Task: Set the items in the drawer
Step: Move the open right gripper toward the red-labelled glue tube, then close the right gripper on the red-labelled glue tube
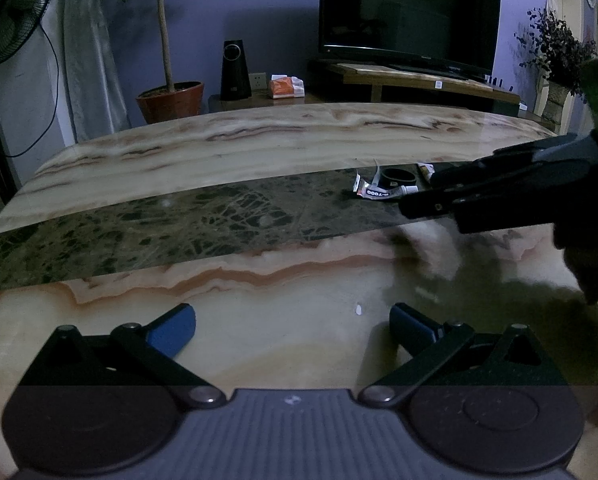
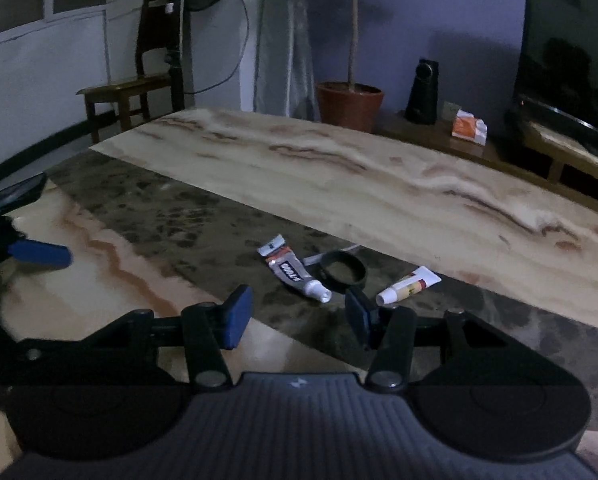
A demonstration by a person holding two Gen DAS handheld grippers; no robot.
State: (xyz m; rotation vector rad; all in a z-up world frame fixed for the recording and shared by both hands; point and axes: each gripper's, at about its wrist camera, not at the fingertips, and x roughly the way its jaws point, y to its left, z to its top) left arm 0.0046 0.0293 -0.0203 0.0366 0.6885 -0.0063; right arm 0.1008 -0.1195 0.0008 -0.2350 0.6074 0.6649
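On the dark marbled strip of the stone table (image 2: 219, 216) lie 3 small items close together: a grey glue tube (image 2: 295, 274), a black ring (image 2: 344, 267) just beside it, and a white tube (image 2: 409, 285) to the right. The right gripper (image 2: 299, 316) hovers just short of them, jaws apart and empty (the grey tube's cap sits nearest its gap). The left gripper (image 1: 293, 330) hangs over the pale marble, jaws wide apart, holding nothing.
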